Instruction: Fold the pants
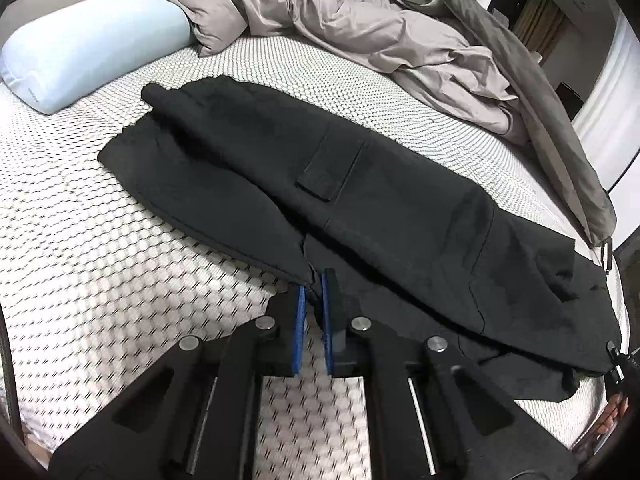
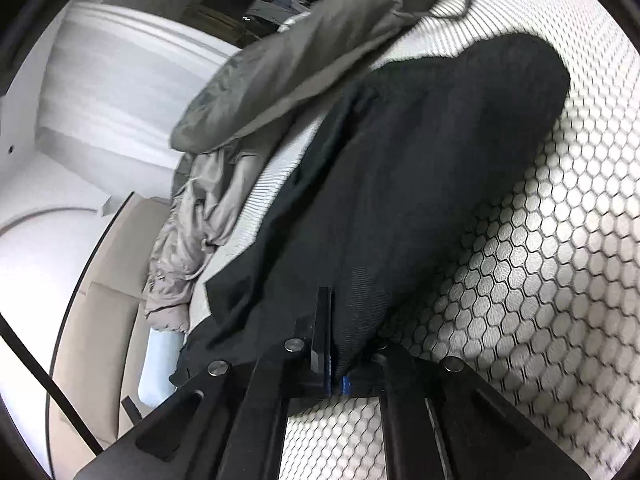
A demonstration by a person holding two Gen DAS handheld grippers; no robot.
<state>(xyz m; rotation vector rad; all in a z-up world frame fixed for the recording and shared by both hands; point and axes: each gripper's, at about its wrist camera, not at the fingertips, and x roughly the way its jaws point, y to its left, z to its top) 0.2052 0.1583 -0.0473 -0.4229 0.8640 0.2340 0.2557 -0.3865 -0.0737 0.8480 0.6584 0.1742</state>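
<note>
The black pants (image 1: 320, 184) lie lengthwise on the honeycomb-patterned mattress (image 1: 100, 264), running from ten o'clock to four o'clock in the left wrist view, one leg laid over the other, a flap pocket (image 1: 330, 168) uppermost. The left gripper (image 1: 314, 312) is clenched on the crotch edge at six o'clock; the right gripper (image 2: 336, 344) is clamped on a bunched end of the cloth. The fabric looks soft, limp and moderately light, likely to sag and drag between grips. Seams and hems probably give the firmest hold. The grey duvet (image 1: 360, 20) at twelve o'clock could snag.
</note>
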